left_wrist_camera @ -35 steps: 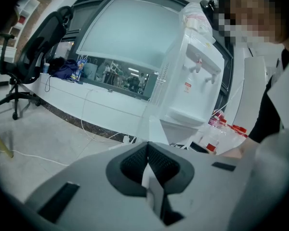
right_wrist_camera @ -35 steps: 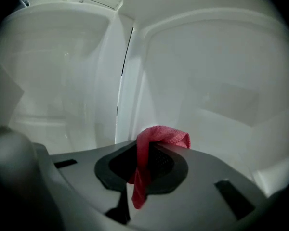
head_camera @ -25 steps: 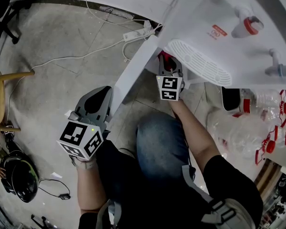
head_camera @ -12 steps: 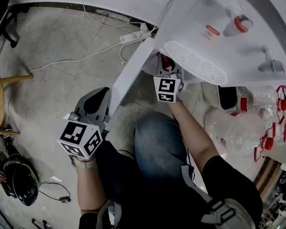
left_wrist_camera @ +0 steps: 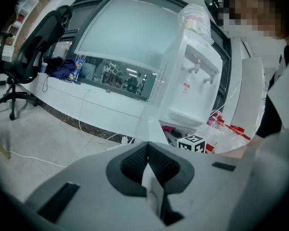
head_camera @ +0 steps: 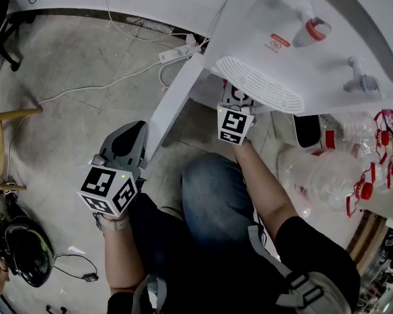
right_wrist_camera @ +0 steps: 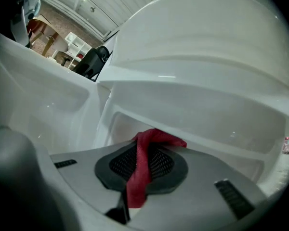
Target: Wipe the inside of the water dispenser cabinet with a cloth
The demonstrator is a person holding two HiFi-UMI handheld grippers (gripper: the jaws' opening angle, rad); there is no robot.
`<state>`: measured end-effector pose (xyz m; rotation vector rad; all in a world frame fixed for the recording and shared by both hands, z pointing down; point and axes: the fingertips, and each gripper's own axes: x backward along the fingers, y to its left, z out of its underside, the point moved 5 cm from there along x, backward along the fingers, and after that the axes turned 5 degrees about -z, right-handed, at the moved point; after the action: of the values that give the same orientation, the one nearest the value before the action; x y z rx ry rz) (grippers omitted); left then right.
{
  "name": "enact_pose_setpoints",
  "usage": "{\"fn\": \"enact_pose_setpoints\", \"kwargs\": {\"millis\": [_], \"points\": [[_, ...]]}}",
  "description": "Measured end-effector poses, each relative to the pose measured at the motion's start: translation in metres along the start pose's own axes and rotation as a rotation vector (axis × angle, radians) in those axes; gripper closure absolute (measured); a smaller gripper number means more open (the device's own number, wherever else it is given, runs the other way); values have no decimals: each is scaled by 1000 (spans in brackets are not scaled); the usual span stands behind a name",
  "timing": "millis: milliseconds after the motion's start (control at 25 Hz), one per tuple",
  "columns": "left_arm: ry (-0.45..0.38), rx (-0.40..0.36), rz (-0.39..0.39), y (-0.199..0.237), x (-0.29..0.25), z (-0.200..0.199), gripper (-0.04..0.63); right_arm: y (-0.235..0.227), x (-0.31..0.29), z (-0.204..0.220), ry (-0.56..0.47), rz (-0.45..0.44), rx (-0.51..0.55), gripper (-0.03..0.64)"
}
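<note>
Water dispenser (head_camera: pixel 281 18) seen from above. Cabinet (right_wrist_camera: pixel 192 129) below the drip tray (head_camera: pixel 262 85) is open, its door (head_camera: pixel 173 106) swung out toward the left gripper. Only white walls are seen inside.

Right gripper (right_wrist_camera: pixel 145 139) is held at the cabinet mouth, jaws clamped on the red cloth (right_wrist_camera: pixel 137 174). Cloth is bunched into a strip whose long axis runs along the jaws into the opening. Its far end is folded over to the right at the cabinet's lower lip.

Left gripper (left_wrist_camera: pixel 148 148) is held well apart, out over the floor, with jaws pressed together.

Clear bottles (head_camera: pixel 321 175) with red caps are piled right of the dispenser.
</note>
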<state>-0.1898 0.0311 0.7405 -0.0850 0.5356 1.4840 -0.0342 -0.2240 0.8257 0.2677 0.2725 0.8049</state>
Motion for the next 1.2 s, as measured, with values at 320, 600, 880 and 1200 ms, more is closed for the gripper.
{"fn": "enact_pose_setpoints", "kwargs": {"millis": [320, 600, 880, 1200], "points": [[-7, 15, 29, 1, 0, 1, 588, -25, 24, 12, 36, 95, -33, 571], [-16, 20, 53, 3, 0, 1, 588, -53, 46, 25, 79, 179, -53, 571], [-23, 24, 75, 4, 0, 2, 588, -73, 61, 35, 107, 258, -124, 571], [-25, 11, 75, 3, -1, 1, 588, -83, 68, 53, 151, 299, -201, 571]]}}
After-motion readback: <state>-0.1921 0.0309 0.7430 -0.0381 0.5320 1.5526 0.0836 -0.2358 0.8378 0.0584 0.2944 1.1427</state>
